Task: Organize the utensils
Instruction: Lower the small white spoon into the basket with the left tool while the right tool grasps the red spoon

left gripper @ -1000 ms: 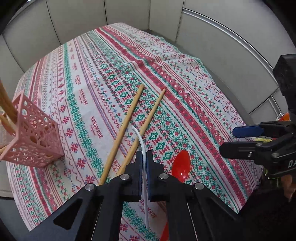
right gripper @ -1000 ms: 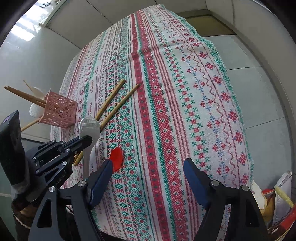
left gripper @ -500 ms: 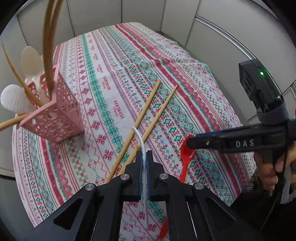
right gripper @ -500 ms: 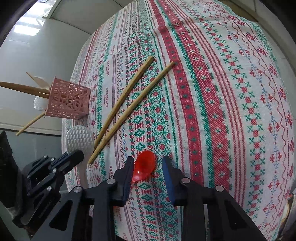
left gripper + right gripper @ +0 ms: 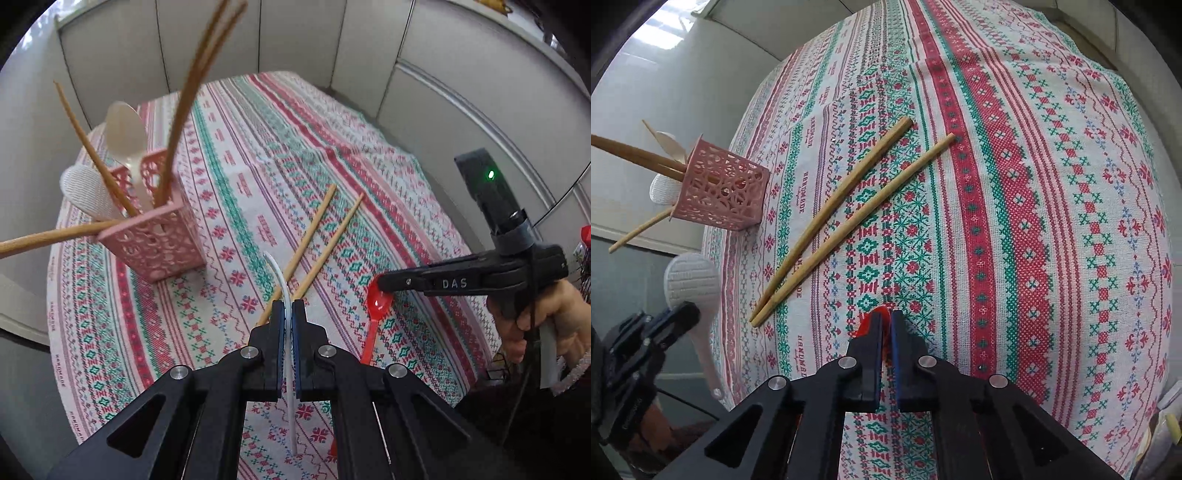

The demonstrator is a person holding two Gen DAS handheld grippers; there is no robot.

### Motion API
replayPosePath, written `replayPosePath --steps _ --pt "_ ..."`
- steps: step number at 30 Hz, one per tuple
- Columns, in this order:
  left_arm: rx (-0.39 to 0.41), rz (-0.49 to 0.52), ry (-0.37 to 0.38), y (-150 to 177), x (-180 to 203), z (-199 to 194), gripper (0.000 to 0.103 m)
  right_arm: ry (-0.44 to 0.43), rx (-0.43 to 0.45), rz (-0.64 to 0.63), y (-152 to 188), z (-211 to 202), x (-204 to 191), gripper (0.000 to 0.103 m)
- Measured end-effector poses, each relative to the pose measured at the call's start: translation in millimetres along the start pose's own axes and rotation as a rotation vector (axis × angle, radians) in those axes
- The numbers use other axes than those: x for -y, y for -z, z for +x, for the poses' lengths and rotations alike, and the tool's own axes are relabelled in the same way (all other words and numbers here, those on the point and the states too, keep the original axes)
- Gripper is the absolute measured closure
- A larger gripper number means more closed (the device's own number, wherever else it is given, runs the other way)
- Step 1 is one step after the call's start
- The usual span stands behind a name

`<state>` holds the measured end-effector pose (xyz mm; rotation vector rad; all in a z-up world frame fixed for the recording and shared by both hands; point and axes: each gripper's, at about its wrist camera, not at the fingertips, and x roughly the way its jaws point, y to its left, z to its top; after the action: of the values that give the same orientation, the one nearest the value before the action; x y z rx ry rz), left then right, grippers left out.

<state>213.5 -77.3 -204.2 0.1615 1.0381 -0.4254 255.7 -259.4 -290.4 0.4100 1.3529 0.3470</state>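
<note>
My left gripper (image 5: 288, 308) is shut on the thin white handle of a rice paddle (image 5: 284, 295); its ribbed white head (image 5: 690, 280) shows in the right wrist view, held above the table edge. My right gripper (image 5: 885, 320) is shut on the bowl of a red spoon (image 5: 882, 314) that lies on the tablecloth; in the left wrist view the spoon (image 5: 378, 308) sits under that gripper's tip (image 5: 384, 284). Two wooden chopsticks (image 5: 849, 218) lie side by side on the cloth. A pink lattice holder (image 5: 155, 236) holds wooden utensils and white spoons.
The table carries a red, green and white patterned cloth (image 5: 1015, 221). Grey wall panels (image 5: 303, 40) stand behind it. The pink holder (image 5: 720, 190) stands near the table's left edge. Bags and clutter (image 5: 1167, 428) sit off the table at the right.
My right gripper came down and closed from wide open onto the red spoon's bowl. My left gripper, still holding the paddle, rose and swung left, bringing the pink holder into view.
</note>
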Motion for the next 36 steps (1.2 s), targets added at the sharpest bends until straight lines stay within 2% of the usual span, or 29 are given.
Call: replayPosePath --steps 5,11,18,25,28,34,36 --pt "0.112 -0.029 -0.008 -1 -10 -32 0.100 -0.001 0.055 -0.041 6 -20 -14 0.100" --pt "0.322 -0.135 -0.035 -7 -33 -82 0.100 -0.009 0.167 -0.118 20 -61 -40 0.101" --pt "0.567 -0.214 -0.142 -26 -56 -121 0.100 -0.003 0.305 -0.180 27 -107 -65 0.101" --pt "0.686 -0.216 -0.264 -48 -62 -93 0.100 -0.032 0.392 -0.184 20 -131 -81 0.101" --pt "0.702 -0.235 -0.295 -55 -68 -73 0.100 -0.058 0.401 -0.179 15 -136 -82 0.101" --pt "0.726 -0.277 -0.305 -66 -80 -45 0.100 -0.084 0.410 -0.171 11 -143 -81 0.101" --pt "0.733 -0.286 -0.332 -65 -84 -37 0.100 -0.092 0.411 -0.168 10 -145 -79 0.101"
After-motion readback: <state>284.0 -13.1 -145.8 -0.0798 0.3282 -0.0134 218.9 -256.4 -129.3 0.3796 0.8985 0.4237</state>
